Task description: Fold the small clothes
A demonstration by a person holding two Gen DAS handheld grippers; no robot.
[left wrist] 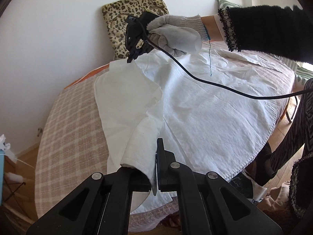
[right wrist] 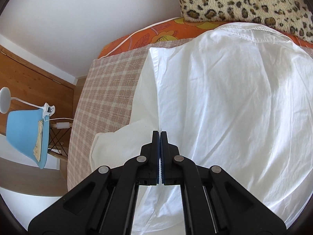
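A white garment (left wrist: 205, 107) lies spread on a bed with a plaid cover (left wrist: 68, 127). Its left side is lifted as a flap between my two grippers. At the bottom of the left wrist view, my left gripper (left wrist: 156, 162) is shut on the near edge of that flap, and cloth drapes over its left finger. A gloved hand (left wrist: 176, 33) holds my right gripper (left wrist: 130, 59), shut on the flap's far corner. In the right wrist view, the right gripper (right wrist: 160, 134) pinches a folded edge of the white garment (right wrist: 225, 98), jaws pressed together on the cloth.
A leopard-print cushion (left wrist: 121, 9) leans on the wall at the bed's head, above an orange flowered sheet (right wrist: 156, 33). A black cable (left wrist: 215, 84) hangs across the garment. A black sleeve (left wrist: 264, 25) reaches in from the right. A blue stool (right wrist: 23, 129) stands beside the bed.
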